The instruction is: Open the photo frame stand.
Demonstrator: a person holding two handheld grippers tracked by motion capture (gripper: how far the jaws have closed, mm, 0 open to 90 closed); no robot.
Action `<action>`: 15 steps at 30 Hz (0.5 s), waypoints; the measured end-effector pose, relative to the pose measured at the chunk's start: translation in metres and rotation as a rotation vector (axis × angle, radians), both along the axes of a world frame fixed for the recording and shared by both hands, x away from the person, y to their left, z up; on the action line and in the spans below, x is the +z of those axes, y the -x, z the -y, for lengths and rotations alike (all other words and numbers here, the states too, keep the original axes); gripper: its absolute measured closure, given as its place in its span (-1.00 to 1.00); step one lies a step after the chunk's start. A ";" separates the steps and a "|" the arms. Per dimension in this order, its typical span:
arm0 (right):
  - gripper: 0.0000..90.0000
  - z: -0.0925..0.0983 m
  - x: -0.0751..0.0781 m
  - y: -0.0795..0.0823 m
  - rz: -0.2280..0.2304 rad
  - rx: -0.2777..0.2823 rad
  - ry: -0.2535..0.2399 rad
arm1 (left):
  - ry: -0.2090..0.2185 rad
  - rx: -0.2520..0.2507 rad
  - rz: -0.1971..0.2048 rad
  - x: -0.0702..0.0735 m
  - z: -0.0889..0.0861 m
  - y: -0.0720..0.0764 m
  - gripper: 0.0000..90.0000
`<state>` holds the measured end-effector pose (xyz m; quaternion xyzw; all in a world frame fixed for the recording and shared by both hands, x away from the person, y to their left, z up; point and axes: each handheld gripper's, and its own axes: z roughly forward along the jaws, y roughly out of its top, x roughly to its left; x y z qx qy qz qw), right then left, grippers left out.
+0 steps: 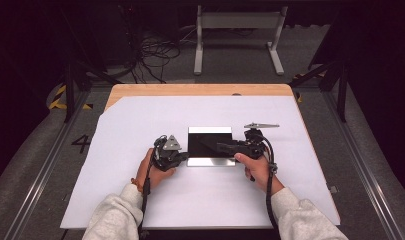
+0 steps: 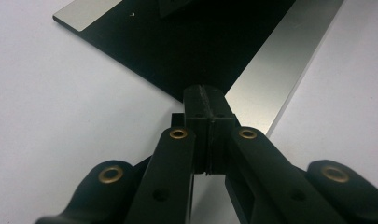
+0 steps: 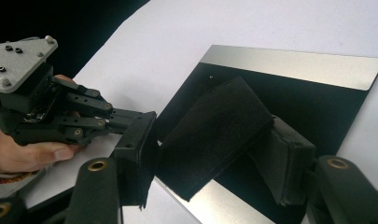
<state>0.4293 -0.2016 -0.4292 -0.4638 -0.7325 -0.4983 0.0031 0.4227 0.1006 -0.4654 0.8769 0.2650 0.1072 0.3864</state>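
Black silver-edged plate [image 1: 208,145], flat, glossy

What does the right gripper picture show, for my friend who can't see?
The right gripper holds a black cloth pad over a black tablet with silver edges on a white table. At the left, a hand's left gripper touches the tablet's edge.

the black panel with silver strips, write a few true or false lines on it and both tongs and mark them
1. The black panel lies flat on the white sheet. True.
2. The left tongs are wide open. False: the jaws are shut together at the panel's edge.
3. The right tongs have a black pad between the jaws. True.
4. The panel is red. False: black, with silver strips along two opposite edges.
5. The panel hangs over the table's edge. False: it sits near the middle.
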 end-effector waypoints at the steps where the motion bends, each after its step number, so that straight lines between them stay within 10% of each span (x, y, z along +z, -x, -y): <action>1: -0.04 0.000 0.000 0.000 0.000 0.002 0.001 | -0.002 -0.001 0.001 0.000 0.000 0.000 1.00; 15: 0.08 0.002 -0.002 0.004 0.039 0.050 0.034 | 0.076 0.029 -0.027 0.002 -0.009 -0.003 0.41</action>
